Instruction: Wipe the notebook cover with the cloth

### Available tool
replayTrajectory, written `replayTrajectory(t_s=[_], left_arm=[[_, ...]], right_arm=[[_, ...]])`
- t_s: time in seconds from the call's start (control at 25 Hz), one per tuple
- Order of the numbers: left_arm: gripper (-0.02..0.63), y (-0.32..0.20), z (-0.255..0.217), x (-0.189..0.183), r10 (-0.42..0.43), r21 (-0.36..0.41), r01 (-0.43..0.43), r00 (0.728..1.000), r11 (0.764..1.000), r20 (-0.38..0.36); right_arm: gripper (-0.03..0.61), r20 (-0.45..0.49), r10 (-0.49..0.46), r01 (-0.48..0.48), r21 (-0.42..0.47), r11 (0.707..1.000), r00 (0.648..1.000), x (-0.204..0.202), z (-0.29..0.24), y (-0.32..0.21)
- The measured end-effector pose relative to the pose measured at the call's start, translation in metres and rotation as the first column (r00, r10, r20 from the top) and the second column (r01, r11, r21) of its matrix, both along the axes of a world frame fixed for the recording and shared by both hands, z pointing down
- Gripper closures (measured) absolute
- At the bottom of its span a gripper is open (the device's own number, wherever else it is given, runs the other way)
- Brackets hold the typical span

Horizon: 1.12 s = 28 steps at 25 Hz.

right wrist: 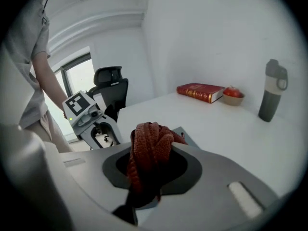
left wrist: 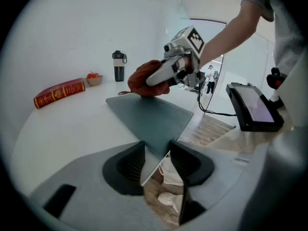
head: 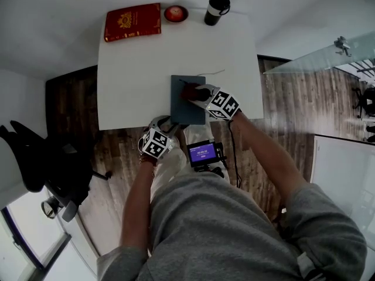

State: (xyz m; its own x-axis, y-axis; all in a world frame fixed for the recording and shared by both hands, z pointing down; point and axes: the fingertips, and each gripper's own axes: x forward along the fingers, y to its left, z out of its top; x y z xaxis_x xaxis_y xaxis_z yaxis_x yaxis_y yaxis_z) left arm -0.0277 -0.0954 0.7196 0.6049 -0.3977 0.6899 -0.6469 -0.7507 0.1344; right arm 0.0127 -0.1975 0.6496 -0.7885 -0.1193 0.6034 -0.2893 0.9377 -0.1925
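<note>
A dark grey-blue notebook (head: pixel 185 111) (left wrist: pixel 149 115) lies flat near the front edge of the white table (head: pixel 135 86). My right gripper (head: pixel 197 93) (right wrist: pixel 151 165) is shut on a bunched red cloth (head: pixel 190 91) (right wrist: pixel 148 146) and rests it on the far part of the cover. In the left gripper view, the cloth (left wrist: pixel 140 83) touches the notebook's far edge under the right gripper (left wrist: pixel 159 76). My left gripper (head: pixel 166 125) (left wrist: pixel 156 160) sits at the table's edge, with its jaws closed on the notebook's near corner. In the right gripper view, only a sliver of the notebook (right wrist: pixel 186 138) shows.
At the table's far side lie a red book (head: pixel 132 21), a small bowl with red fruit (head: pixel 176 13) and a black-and-white bottle (head: pixel 216 7). A thin cable (head: pixel 212 73) lies beyond the notebook. A small screen device (head: pixel 203 154) hangs at the person's waist. A black office chair (head: pixel 41 163) stands at the left.
</note>
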Motion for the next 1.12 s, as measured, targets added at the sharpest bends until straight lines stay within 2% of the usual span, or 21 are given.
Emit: replayTrajectory(t_s=[0.24, 0.4, 0.56, 0.8, 0.96, 1.12], left_arm=[[0.451, 0.000, -0.001, 0.001, -0.001, -0.009, 0.001, 1.000, 1.000, -0.009], [0.451, 0.001, -0.002, 0.001, -0.003, -0.012, 0.003, 1.000, 1.000, -0.015], [0.451, 0.000, -0.001, 0.001, 0.000, -0.011, 0.000, 1.000, 1.000, -0.013], [0.451, -0.001, 0.001, -0.001, -0.004, 0.009, 0.004, 1.000, 1.000, 0.001], [0.451, 0.001, 0.001, 0.000, -0.004, -0.003, 0.004, 1.000, 1.000, -0.001], [0.451, 0.000, 0.000, -0.001, -0.007, -0.001, 0.007, 1.000, 1.000, -0.003]], right_arm=[[0.489, -0.062, 0.105, -0.099, 0.086, 0.991, 0.993, 0.037, 0.000, -0.075], [0.489, -0.104, 0.130, -0.122, 0.075, 0.990, 0.986, 0.048, 0.016, -0.094], [0.486, -0.144, 0.095, -0.091, 0.031, 0.995, 0.985, 0.044, 0.038, -0.085], [0.494, -0.182, 0.013, -0.003, 0.057, 0.998, 0.983, 0.035, 0.047, -0.063], [0.499, -0.161, 0.005, -0.003, 0.018, 1.000, 0.987, 0.035, 0.048, -0.047], [0.500, -0.143, 0.014, -0.011, 0.019, 1.000, 0.990, 0.034, 0.049, -0.034]])
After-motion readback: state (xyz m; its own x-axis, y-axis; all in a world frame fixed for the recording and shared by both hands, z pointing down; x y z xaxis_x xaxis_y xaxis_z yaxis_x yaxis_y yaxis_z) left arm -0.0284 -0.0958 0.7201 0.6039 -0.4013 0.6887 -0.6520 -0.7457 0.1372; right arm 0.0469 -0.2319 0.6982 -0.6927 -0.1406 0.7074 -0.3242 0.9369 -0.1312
